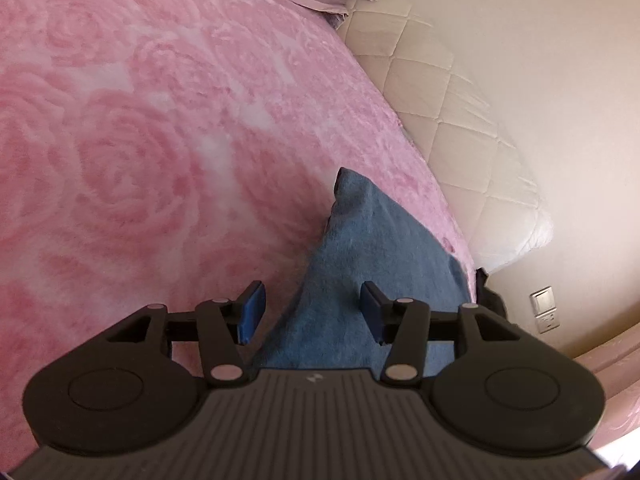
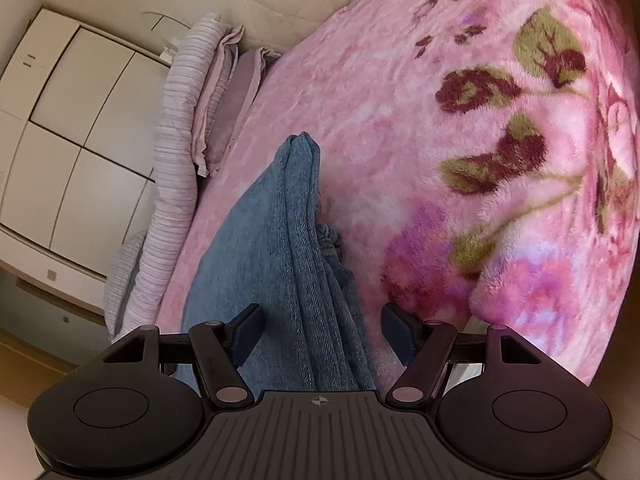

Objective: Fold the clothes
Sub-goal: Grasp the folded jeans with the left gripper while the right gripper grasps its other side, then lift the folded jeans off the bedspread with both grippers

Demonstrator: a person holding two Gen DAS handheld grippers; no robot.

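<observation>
Two hand-held grippers hang over a bed, and both have their jaws spread wide with nothing pinched. The left hand-held gripper (image 1: 313,312) has its blue pads (image 1: 251,312) apart, and the blue jeans (image 1: 360,264) lie under the gap without the pads pressing them. The right hand-held gripper (image 2: 322,334) looks the same, wide, with the denim (image 2: 280,264) running between its jaws and not squeezed. The jeans lie on the pink rose blanket (image 1: 140,140), folded long so the layers stack up in a thick ridge that ends in a point away from the grippers. They seem to lie this way because the legs were laid one on the other, so the next fold can go across. I think the fold is partly done and the cloth has been let go so it can rest flat. For edges, the jeans sit near the side of the bed, close to the cream padded headboard (image 1: 440,100). Pillows (image 2: 188,128) are piled past the far end, near a white cupboard (image 2: 72,120). Lots of bare blanket lies on the flower side (image 2: 500,128), so that is where there is room to move.
</observation>
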